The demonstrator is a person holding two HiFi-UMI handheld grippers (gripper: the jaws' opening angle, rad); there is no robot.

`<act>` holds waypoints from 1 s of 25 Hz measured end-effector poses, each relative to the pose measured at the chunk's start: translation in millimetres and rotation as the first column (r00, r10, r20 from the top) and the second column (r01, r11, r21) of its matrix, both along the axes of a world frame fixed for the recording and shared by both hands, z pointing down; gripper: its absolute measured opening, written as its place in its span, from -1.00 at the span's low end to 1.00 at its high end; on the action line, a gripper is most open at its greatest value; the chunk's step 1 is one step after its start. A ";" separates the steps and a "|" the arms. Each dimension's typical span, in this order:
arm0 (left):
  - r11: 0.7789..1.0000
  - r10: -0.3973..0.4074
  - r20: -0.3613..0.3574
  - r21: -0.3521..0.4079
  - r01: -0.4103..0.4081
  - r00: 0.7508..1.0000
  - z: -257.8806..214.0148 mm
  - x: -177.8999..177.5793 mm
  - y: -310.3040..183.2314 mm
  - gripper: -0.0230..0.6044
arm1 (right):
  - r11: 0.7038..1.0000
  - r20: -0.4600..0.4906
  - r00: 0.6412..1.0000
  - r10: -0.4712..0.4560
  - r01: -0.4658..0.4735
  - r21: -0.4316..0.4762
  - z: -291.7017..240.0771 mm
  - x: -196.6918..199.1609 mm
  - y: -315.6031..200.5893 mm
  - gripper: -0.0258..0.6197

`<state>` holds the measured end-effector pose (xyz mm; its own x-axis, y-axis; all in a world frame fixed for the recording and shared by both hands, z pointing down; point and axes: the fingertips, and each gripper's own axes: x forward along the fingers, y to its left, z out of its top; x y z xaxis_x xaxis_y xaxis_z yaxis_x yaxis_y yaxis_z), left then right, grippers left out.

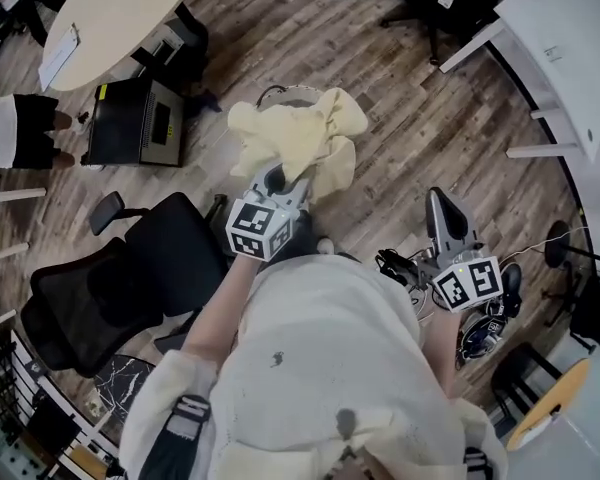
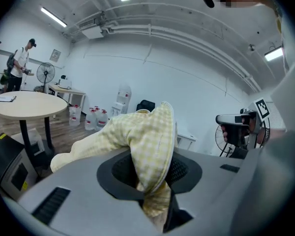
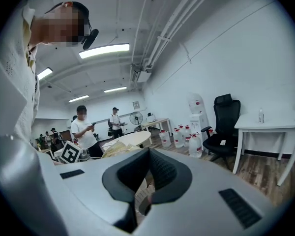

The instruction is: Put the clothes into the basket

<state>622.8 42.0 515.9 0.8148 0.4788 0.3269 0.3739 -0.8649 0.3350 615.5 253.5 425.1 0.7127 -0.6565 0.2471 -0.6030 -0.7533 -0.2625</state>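
Observation:
A pale yellow checked cloth (image 1: 302, 133) hangs bunched in the air over the wooden floor, with my left gripper (image 1: 277, 179) shut on its lower part. In the left gripper view the cloth (image 2: 146, 132) fills the space between the jaws of the left gripper (image 2: 150, 170) and drapes away to the left. A thin round rim (image 1: 283, 90) shows behind the cloth's top edge, the rest of it hidden. My right gripper (image 1: 438, 204) is held lower right of the cloth, apart from it. The right gripper (image 3: 148, 154) has its tips together with nothing in them.
A black office chair (image 1: 130, 278) stands close at the left, with a black box (image 1: 135, 123) and a round table (image 1: 120, 13) beyond it. A white desk (image 1: 570, 58) lines the right side. Cables and gear (image 1: 405, 266) lie by my right arm. People (image 3: 83, 132) stand farther off.

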 end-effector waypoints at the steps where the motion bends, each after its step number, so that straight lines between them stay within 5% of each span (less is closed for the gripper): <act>1: 1.000 0.012 0.013 0.001 -0.012 1.000 7.6 8.8 -2.5 -0.53 | 1.000 0.001 1.000 0.015 -0.015 -0.003 0.7 6.3 -2.2 -0.90; 10: 0.992 0.123 0.153 0.019 -0.128 0.980 90.7 74.8 -23.5 -0.53 | 0.990 0.012 0.991 0.135 -0.134 -0.037 8.2 51.5 -20.9 -0.89; 25: 0.950 0.251 0.354 0.091 -0.300 0.901 223.1 150.0 -13.8 -0.52 | 0.961 0.033 0.964 0.265 -0.262 -0.090 28.9 94.0 -20.5 -0.90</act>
